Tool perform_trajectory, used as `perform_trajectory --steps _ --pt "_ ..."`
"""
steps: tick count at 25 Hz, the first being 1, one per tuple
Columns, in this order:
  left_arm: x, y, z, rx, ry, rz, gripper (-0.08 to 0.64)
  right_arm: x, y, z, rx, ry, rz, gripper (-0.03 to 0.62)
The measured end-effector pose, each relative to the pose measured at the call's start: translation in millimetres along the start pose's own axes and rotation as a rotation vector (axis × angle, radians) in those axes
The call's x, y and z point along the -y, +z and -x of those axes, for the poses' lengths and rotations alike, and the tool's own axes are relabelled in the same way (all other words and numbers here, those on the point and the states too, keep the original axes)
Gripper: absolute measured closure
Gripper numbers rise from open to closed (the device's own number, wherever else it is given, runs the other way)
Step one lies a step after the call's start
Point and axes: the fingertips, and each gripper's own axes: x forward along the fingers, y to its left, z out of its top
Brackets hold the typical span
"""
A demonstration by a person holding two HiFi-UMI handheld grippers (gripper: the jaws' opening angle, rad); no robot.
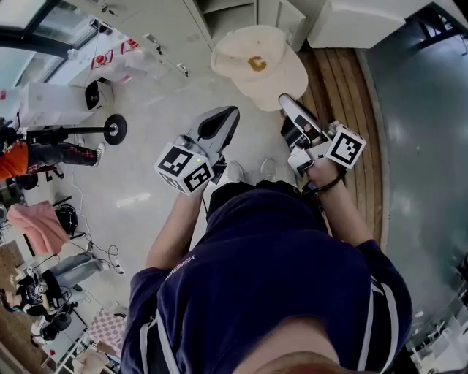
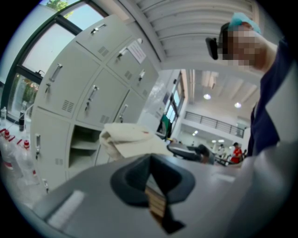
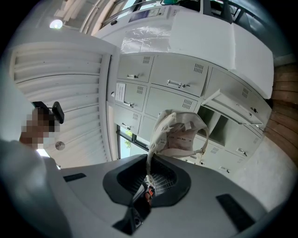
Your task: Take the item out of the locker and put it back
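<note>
The right tool (image 3: 148,180) is pinched narrow on the rim of a cream cap (image 3: 179,132); a fold of the cloth runs down between its jaws, and the rest of the cap hangs in the air past the tip, inside showing, with its strap at three o'clock. In the head view the cap sits at twelve o'clock, above the pale floor (image 1: 146,139) and outside the lockers (image 1: 227,14), which stand along the top edge of the frame. Behind the cap in the right gripper view, at about three o'clock from it, one open compartment (image 3: 223,125) shows, its door (image 3: 233,104) swung out above it.

The left tool (image 1: 230,113) has its jaws drawn together with nothing between them. In the head view it points towards one o'clock, just beside the right tool and below the cap, not touching it. Wooden boards (image 1: 344,80) run along the floor at two o'clock
</note>
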Motion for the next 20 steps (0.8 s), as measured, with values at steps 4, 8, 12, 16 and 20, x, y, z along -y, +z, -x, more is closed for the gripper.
perform_trajectory --steps 4,8,12,16,20 --pt "6 -3 -3 0.006 0.014 0.001 0.557 1 2 1 -0.016 0.013 -0.005 0.571" --pt "10 -12 -2 0.009 0.032 0.002 0.557 5 -2 3 -0.033 0.024 -0.008 0.57" --pt "13 -17 -2 0.01 0.045 0.003 0.557 7 -2 3 -0.039 0.031 -0.009 0.569" --pt "17 -16 -2 0.007 0.048 0.003 0.557 3 0 3 -0.043 0.036 -0.009 0.569" --pt "17 -18 -4 0.009 0.049 0.008 0.557 7 0 4 -0.047 0.024 -0.01 0.569"
